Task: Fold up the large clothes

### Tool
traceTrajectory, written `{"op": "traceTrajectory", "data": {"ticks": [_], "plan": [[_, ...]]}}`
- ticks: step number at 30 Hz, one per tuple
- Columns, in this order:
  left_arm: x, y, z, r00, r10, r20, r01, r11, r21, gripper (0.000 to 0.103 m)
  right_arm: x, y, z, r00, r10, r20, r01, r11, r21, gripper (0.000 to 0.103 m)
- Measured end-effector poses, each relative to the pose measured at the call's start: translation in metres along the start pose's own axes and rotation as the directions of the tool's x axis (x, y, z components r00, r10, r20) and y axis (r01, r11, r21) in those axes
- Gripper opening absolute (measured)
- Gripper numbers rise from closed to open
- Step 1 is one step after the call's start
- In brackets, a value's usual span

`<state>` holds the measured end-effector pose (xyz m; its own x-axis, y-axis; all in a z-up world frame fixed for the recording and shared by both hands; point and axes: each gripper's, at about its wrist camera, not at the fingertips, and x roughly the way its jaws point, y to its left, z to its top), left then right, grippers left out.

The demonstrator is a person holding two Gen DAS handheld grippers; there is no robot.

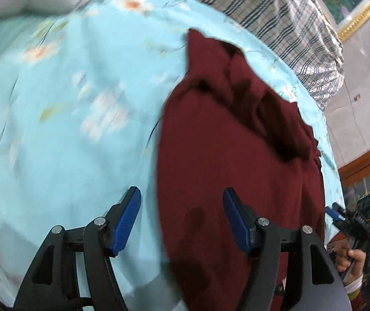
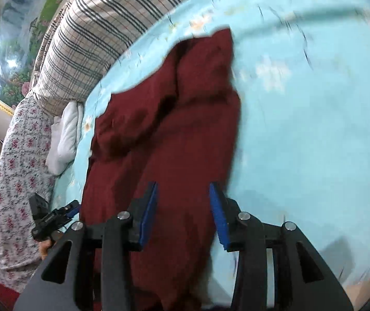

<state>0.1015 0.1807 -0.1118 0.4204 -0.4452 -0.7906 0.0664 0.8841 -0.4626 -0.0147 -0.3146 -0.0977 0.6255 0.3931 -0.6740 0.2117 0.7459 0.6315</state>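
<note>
Two grippers spread, both empty | maroon garment (image 1: 237, 160) lies rumpled on my blue bedsheet (image 1: 68, 129), long axis 6-to-12 | left gripper (image 1: 182, 220) has its edge at 1 o'clock | right gripper (image 2: 183, 213) hangs directly over it, nearer, I judge.

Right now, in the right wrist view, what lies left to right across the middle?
Pink-flowered fabric → white cloth → dark red garment → light blue floral sheet.

No readable text, label, brand, number or sign shows in either view; both pictures are blurred by motion.
</note>
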Motion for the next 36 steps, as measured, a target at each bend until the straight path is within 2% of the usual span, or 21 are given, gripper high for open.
{"op": "traceTrajectory", "data": {"ticks": [2,5,8,12,15,16,17,18,19,20,23,26,29,32,33,34,35,36], "plan": [[-0.008,0.009,-0.016,1.000,-0.027,-0.002,0.027,1.000,-0.013,0.067,0.005,-0.007,-0.015,1.000,0.005,-0.026,-0.004,1.000,0.030,0.042],[-0.015,0.011,-0.033,0.996,-0.089,-0.021,0.088,0.996,-0.026,0.074,0.009,-0.012,-0.030,0.995,0.101,-0.026,-0.099,0.991,0.089,0.042],[-0.014,0.007,-0.045,0.987,-0.152,-0.048,0.150,0.988,-0.030,0.074,0.018,-0.004,-0.039,0.985,0.164,-0.054,-0.159,0.983,0.092,0.042],[-0.015,-0.002,-0.052,0.980,-0.190,-0.058,0.190,0.982,-0.019,0.073,0.022,0.002,-0.046,0.968,0.244,-0.054,-0.238,0.966,0.100,0.042],[-0.010,-0.006,-0.057,0.967,-0.235,-0.095,0.234,0.972,-0.016,0.054,0.019,-0.005,-0.048,0.962,0.272,-0.010,-0.268,0.955,0.127,0.042],[-0.008,-0.009,-0.058,0.968,-0.231,-0.101,0.232,0.973,-0.003,0.042,0.018,-0.009,-0.048,0.961,0.277,0.009,-0.276,0.952,0.136,0.042],[-0.005,-0.012,-0.058,0.970,-0.220,-0.103,0.223,0.975,0.013,0.024,0.018,-0.012,-0.047,0.958,0.284,0.030,-0.285,0.948,0.143,0.042],[-0.001,-0.015,-0.057,0.972,-0.209,-0.109,0.213,0.977,0.027,0.014,0.019,-0.013,-0.045,0.959,0.280,0.038,-0.282,0.949,0.142,0.036],[0.001,-0.016,-0.056,0.975,-0.194,-0.112,0.199,0.979,0.035,0.009,0.020,-0.011,-0.043,0.965,0.261,0.028,-0.262,0.957,0.125,0.028],[-0.001,-0.018,-0.056,0.978,-0.184,-0.102,0.190,0.981,0.047,0.007,0.020,-0.006,-0.043,0.971,0.239,0.019,-0.239,0.966,0.098,0.005],[-0.024,-0.023,-0.054,0.983,-0.178,-0.048,0.182,0.979,0.092,0.006,-0.001,0.002,-0.040,0.962,0.271,0.045,-0.273,0.961,0.035,0.005],[-0.056,-0.020,-0.051,0.980,-0.198,0.008,0.196,0.975,0.107,0.006,-0.039,-0.006,-0.031,0.933,0.334,0.132,-0.339,0.940,0.018,0.005],[-0.061,-0.014,-0.049,0.980,-0.199,0.007,0.197,0.974,0.113,0.006,-0.045,-0.025,-0.025,0.945,0.293,0.144,-0.301,0.953,0.041,0.005],[-0.045,-0.009,-0.049,0.977,-0.207,-0.043,0.210,0.974,0.082,0.008,-0.024,-0.042,-0.028,0.947,0.305,0.099,-0.314,0.945,0.092,0.006],[-0.041,-0.007,-0.050,0.977,-0.208,-0.056,0.212,0.975,0.069,0.012,-0.017,-0.047,-0.031,0.950,0.302,0.085,-0.310,0.944,0.115,0.008],[-0.039,-0.005,-0.052,0.979,-0.194,-0.063,0.198,0.978,0.063,0.022,-0.010,-0.051,-0.035,0.953,0.296,0.067,-0.302,0.944,0.133,0.008],[-0.038,-0.002,-0.054,0.984,-0.165,-0.071,0.169,0.984,0.063,0.038,-0.006,-0.055,-0.040,0.955,0.293,0.050,-0.297,0.944,0.143,0.011],[-0.037,0.001,-0.055,0.986,-0.151,-0.072,0.155,0.986,0.059,0.048,-0.003,-0.057,-0.045,0.952,0.303,0.039,-0.305,0.941,0.146,0.015]]}}
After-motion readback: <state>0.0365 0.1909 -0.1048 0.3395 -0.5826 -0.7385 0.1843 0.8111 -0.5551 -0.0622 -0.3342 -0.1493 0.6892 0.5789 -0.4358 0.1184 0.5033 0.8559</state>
